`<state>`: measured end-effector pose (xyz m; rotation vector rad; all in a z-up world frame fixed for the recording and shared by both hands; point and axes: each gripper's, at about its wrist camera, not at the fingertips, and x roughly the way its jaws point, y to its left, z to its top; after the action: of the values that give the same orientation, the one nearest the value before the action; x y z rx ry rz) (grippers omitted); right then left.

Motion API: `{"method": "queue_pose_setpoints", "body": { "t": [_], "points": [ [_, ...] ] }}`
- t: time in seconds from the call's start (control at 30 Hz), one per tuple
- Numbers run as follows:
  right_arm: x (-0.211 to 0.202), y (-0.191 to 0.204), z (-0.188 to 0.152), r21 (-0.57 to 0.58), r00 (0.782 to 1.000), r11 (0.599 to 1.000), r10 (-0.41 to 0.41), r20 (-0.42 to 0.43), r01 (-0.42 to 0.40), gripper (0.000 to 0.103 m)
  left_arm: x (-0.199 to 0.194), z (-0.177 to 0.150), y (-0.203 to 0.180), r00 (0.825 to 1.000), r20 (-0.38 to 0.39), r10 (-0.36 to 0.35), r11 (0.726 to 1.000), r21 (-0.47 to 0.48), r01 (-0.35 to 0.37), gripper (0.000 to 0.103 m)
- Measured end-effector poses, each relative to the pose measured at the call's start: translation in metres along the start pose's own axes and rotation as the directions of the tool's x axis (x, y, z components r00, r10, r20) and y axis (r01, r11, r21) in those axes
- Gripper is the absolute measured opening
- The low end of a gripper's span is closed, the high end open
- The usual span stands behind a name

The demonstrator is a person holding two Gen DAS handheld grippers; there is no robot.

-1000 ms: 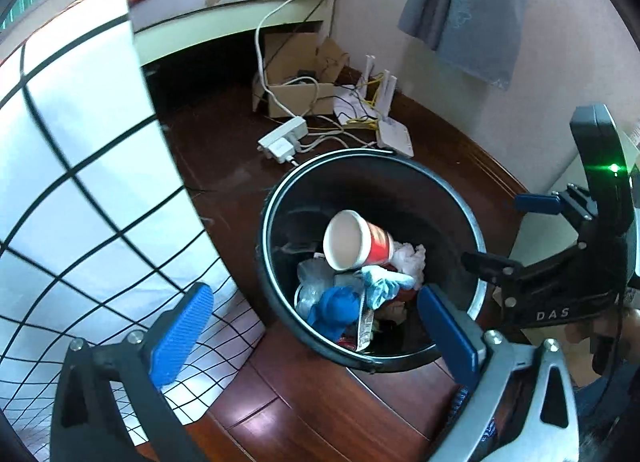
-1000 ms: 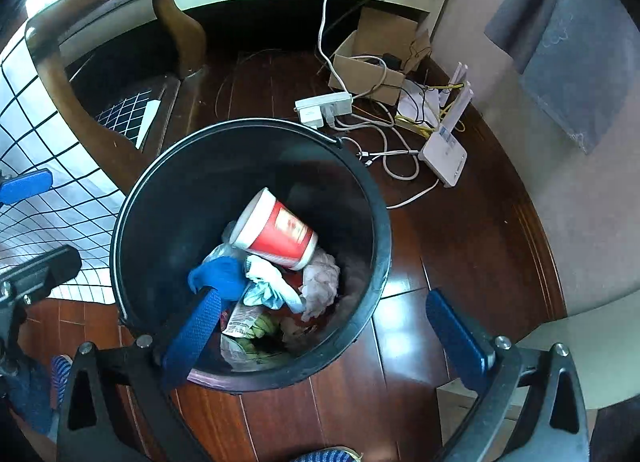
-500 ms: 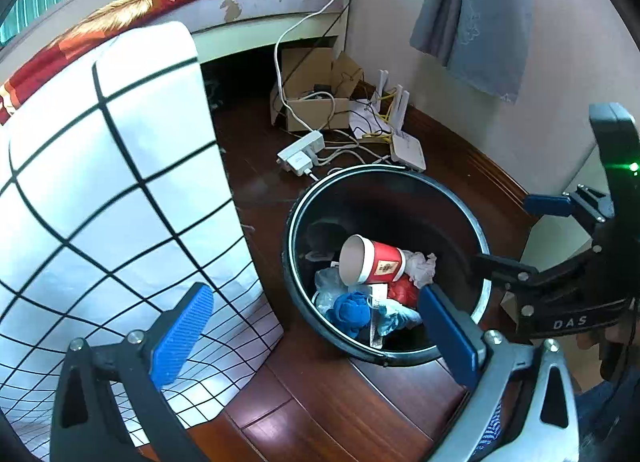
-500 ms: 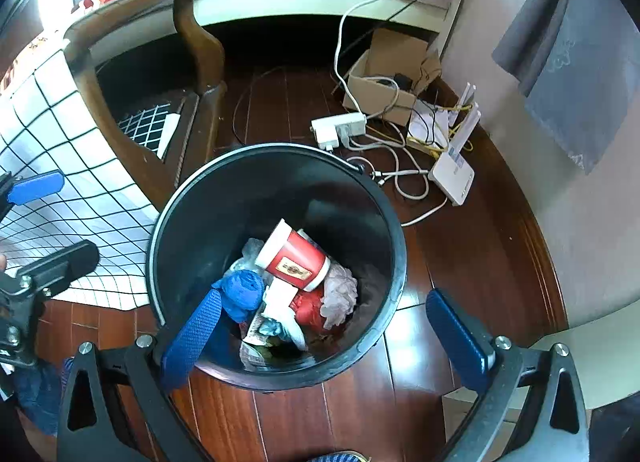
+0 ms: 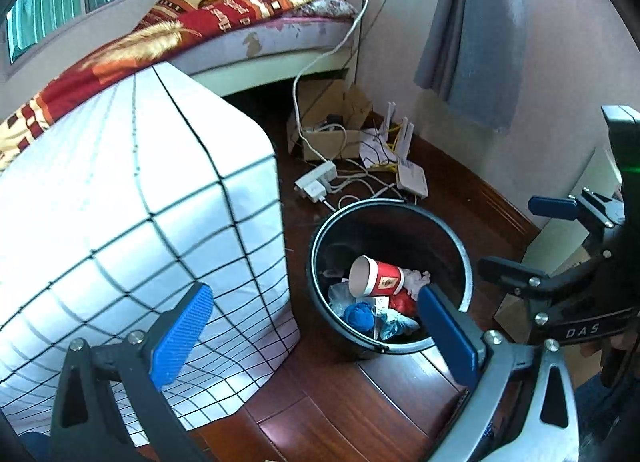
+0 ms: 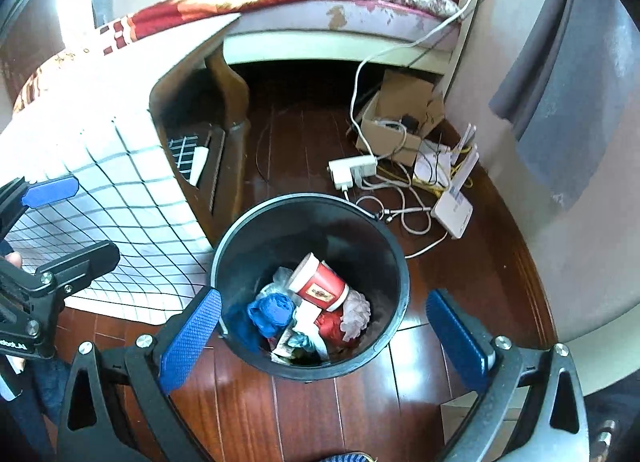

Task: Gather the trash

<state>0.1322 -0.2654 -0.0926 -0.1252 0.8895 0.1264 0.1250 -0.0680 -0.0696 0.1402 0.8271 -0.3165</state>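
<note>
Both the left gripper [image 5: 310, 336] and right gripper [image 6: 322, 336] are gaping wide, holding nothing; ahead of each, the black trash bin [image 6: 394, 262] is holding a red paper cup [image 6: 320, 282]. Litter beneath the cup is lying too jumbled to identify; only the right view is showing a wooden table leg [image 6: 232, 90].

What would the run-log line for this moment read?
left gripper: open, empty | right gripper: open, empty | round black plastic trash bin: upright on floor | red paper cup: lying inside bin

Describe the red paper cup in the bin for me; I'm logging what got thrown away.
The red paper cup lies on its side atop the trash inside the black bin. It has a white rim and plain pale interior, with a small emblem on its red wall. It looks uncrushed and empty. It rests against crumpled tissue and a blue wad; neither gripper touches it.
</note>
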Motion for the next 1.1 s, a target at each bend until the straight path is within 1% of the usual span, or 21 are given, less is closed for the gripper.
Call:
{"method": "queue_pose_setpoints", "body": {
  "t": [0.23,0.33,0.53,0.67,0.8,0.93,1.1],
  "points": [
    [-0.059,0.02,0.002,0.026,0.998,1.0,-0.006,0.059,0.005,0.103,-0.051,-0.003,0.007,0.998,0.044,0.035,0.999,0.017,-0.036,0.103],
    [-0.085,0.028,0.002,0.041,0.996,0.999,-0.011,0.091,0.008,0.103,-0.075,-0.005,0.006,0.995,0.071,0.07,0.997,0.032,-0.073,0.103],
    [-0.139,0.041,0.002,0.061,0.988,0.998,-0.021,0.153,0.012,0.103,-0.119,-0.008,0.003,0.99,0.118,0.076,0.997,0.017,-0.079,0.103],
    [-0.169,0.051,-0.002,0.066,0.983,0.998,-0.036,0.181,0.025,0.103,-0.151,-0.014,0.0,0.98,0.172,0.104,0.994,0.018,-0.109,0.103],
    [-0.203,0.059,-0.011,0.058,0.974,0.998,-0.049,0.223,0.036,0.103,-0.177,-0.017,0.002,0.967,0.218,0.133,0.991,-0.003,-0.135,0.103],
    [-0.233,0.061,-0.017,0.066,0.961,0.997,-0.049,0.271,0.032,0.103,-0.199,-0.019,0.003,0.956,0.261,0.135,0.991,-0.028,-0.132,0.103],
    [-0.255,0.066,-0.02,0.061,0.949,0.997,-0.053,0.311,0.036,0.103,-0.211,-0.019,-0.001,0.947,0.294,0.133,0.991,-0.014,-0.135,0.103]
  ]
}}
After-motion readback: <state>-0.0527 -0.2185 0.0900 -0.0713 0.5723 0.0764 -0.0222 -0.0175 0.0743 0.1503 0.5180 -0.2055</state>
